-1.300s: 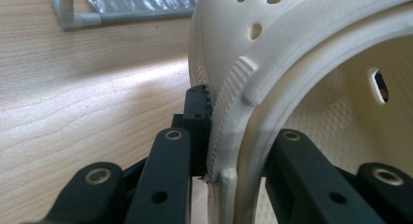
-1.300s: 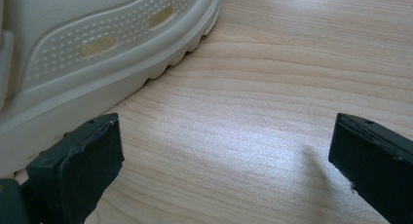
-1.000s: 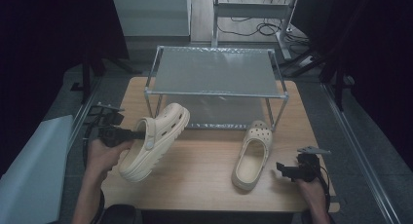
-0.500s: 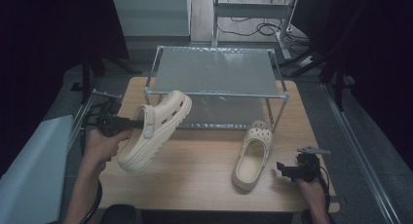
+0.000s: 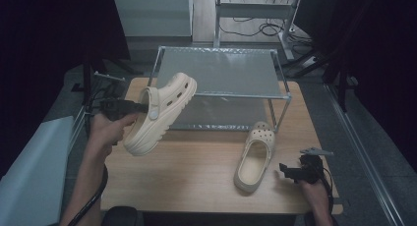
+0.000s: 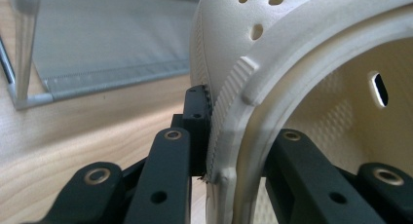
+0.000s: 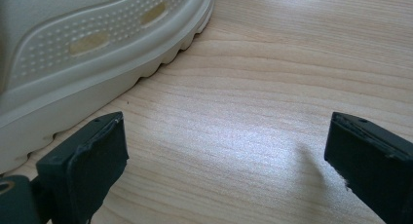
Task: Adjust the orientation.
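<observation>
So from the high view we've got the left hand-held gripper (image 5: 132, 107) holding one clog (image 5: 160, 113) up by the rack (image 5: 221, 93). Left gripper view: jaws clamped on its rim (image 6: 229, 136). Right gripper view: the right hand-held gripper (image 7: 226, 170) gapes wide over the counter (image 7: 272, 87), second clog (image 7: 83, 53) alongside.

Bare wooden table (image 5: 196, 177) between the clogs; metal shelf rack (image 5: 221, 73) blocking the far half

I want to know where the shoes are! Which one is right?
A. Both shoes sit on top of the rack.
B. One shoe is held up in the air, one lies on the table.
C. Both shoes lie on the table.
B: the left gripper clamps the raised clog by its heel rim, and the other clog lies on the table.
</observation>
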`<control>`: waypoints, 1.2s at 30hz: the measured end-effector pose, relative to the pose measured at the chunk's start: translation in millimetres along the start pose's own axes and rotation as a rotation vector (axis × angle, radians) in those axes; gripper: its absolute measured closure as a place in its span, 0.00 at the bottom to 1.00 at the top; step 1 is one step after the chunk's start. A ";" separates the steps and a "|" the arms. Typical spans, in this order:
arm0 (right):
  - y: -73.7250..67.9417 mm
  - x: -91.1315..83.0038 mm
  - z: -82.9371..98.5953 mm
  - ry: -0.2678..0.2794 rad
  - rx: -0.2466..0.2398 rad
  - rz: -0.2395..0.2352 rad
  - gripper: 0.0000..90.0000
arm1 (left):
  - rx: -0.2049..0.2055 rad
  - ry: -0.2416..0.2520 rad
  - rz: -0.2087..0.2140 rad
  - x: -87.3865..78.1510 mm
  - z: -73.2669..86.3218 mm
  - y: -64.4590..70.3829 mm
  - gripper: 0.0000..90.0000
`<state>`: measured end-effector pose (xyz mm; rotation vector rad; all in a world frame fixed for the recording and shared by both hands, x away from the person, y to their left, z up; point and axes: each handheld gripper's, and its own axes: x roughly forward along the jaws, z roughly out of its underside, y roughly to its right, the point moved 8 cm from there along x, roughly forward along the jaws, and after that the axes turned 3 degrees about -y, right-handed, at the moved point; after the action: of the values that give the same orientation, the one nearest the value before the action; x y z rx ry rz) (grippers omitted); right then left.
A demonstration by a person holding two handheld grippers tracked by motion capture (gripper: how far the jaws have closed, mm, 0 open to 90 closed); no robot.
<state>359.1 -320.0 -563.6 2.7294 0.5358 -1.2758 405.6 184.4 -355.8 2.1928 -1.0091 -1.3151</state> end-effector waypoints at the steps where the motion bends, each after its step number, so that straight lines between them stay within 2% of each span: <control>1: 0.0 0.3 -0.2 0.004 0.002 0.002 0.02 | -0.007 0.006 -0.003 0.6 -3.1 -0.1 0.85; 7: 0.3 -0.4 -0.9 0.011 0.006 0.003 0.02 | -0.033 0.024 -0.023 4.4 -20.4 -3.6 0.85; 14: -0.1 -4.2 -4.9 0.044 0.001 0.005 0.04 | -0.068 0.047 -0.028 12.9 -39.1 -6.2 0.85; 25: -0.4 -2.4 -3.5 0.033 0.003 0.000 0.04 | -0.106 0.081 -0.065 25.4 -68.3 -13.3 0.85; 36: -1.2 -2.1 -3.3 0.032 0.003 -0.010 0.04 | -0.171 0.139 -0.098 40.1 -96.6 -26.1 0.85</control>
<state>359.8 -318.7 -559.7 2.7574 0.5515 -1.2385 512.1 168.6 -349.7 2.1923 -0.7181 -1.2223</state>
